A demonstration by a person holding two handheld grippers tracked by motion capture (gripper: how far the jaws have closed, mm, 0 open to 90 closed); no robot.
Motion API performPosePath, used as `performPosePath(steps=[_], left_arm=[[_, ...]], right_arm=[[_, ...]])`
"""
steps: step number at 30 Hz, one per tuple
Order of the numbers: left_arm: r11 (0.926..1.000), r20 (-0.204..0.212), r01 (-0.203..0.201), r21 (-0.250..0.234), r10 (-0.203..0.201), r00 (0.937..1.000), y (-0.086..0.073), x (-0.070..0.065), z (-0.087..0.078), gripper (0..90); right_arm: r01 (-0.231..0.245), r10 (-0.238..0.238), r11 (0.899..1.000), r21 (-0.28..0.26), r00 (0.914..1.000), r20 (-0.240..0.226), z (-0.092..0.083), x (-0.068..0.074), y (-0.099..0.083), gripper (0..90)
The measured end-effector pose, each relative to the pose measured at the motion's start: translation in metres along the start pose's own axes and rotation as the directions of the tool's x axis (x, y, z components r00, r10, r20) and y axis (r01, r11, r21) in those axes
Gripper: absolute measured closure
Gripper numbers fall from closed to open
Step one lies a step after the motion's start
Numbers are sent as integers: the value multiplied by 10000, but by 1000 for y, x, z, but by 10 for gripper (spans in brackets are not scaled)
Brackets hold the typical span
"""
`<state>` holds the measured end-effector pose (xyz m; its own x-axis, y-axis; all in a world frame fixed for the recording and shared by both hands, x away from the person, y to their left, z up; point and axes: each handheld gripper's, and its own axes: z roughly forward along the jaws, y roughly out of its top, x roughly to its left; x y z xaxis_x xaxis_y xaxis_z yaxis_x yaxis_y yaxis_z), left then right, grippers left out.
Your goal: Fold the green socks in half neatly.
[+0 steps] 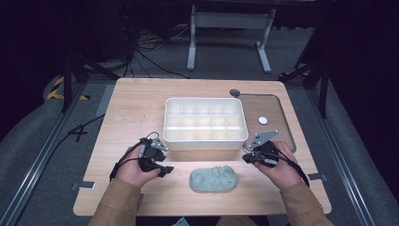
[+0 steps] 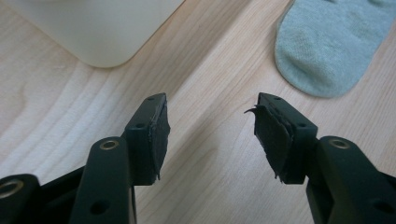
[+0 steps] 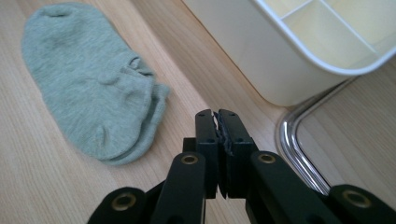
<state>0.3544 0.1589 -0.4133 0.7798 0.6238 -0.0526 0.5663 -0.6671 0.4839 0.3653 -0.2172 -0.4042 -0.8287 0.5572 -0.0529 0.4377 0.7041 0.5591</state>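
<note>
Flanking sock (image 1: pixel 213 179) near table (image 1: pixel 136 101) front edge | left tongs (image 2: pixel 210 130) apart, empty | right tongs (image 3: pixel 217 122) together

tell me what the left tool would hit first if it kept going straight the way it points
Probably only bare light wooden table: the open left tool aims at the gap between the white plastic divided box and the flat grey-green sock. Depth is hard to judge.

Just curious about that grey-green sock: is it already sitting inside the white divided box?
No, the sock lies flat on the wooden table, in front of the white box, whose compartments are empty.
</note>
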Motion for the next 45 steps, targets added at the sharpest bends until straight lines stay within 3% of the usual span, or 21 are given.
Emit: performPosePath(steps=[2, 3, 4, 5, 6, 7, 10, 11, 13, 14, 16, 19, 21, 25, 33, 40, 45], left_arm=[[9998, 5, -166, -88, 166, 9999, 4, -4, -5, 475], [9992, 491, -315, 232, 304, 9983, 7, -10, -6, 484], [9980, 635, -600, 180, 588, 9962, 8, -14, -6, 507], [9973, 633, -657, 331, 635, 9960, 8, -17, -6, 523], [9953, 366, -797, 552, 778, 9963, 10, -19, -7, 537], [9955, 46, -763, 567, 761, 9971, 11, -20, -7, 545], [9963, -117, -648, 556, 656, 9978, 13, -20, -10, 526], [9974, 30, -531, 483, 530, 9986, 14, -20, -10, 522], [9984, 865, -232, 519, 186, 9961, 15, -21, -14, 561], [9985, 922, -209, 498, 162, 9956, 15, -22, -15, 607], [9984, 974, -241, 511, 191, 9951, 16, -24, -16, 616], [9980, 1051, -271, 574, 209, 9942, 16, -27, -17, 634], [9969, 1070, -372, 692, 297, 9938, 17, -30, -16, 638], [9945, 1136, -569, 881, 467, 9924, 20, -34, -11, 639], [9895, 1386, -812, 1196, 644, 9883, 23, -42, 1, 643], [9919, 1335, -752, 1029, 611, 9892, 24, -44, 7, 641], [9903, 1285, -756, 1169, 604, 9899, 25, -46, 12, 634]], right_arm=[[-138, 137, 9999, -83, 9999, -40, -2, 0, -2, 866], [-363, 361, 9993, -123, 9992, -197, -4, 0, -3, 872], [-490, 485, 9987, -128, 9980, -406, -4, 0, -4, 872], [-584, 577, 9982, -112, 9969, -539, -4, 0, -4, 871], [-675, 669, 9977, -73, 9956, -660, -3, 1, -4, 870], [-742, 735, 9972, -63, 9944, -758, -3, 2, -4, 867], [-726, 717, 9973, -70, 9932, -913, -1, 5, -2, 862], [-648, 638, 9979, -72, 9933, -959, 0, 7, -1, 863], [-611, 613, 9981, 46, 9934, -972, 2, 12, 2, 860], [-570, 563, 9984, -36, 9928, -1053, 2, 14, 5, 870], [-565, 554, 9984, -57, 9916, -1165, 3, 16, 6, 878], [-597, 553, 9980, -185, 9810, -1858, 7, 25, 13, 890], [-499, 453, 9986, -198, 9813, -1871, 9, 31, 17, 892], [-325, 264, 9992, -230, 9732, -2285, 17, 45, 22, 895], [-96, 115, 9999, 91, 9707, -2401, 38, 63, 27, 895], [-45, 107, 9996, 267, 9717, -2358, 55, 74, 29, 895], [51, 78, 9986, 530, 9705, -2410, 64, 77, 27, 895]])
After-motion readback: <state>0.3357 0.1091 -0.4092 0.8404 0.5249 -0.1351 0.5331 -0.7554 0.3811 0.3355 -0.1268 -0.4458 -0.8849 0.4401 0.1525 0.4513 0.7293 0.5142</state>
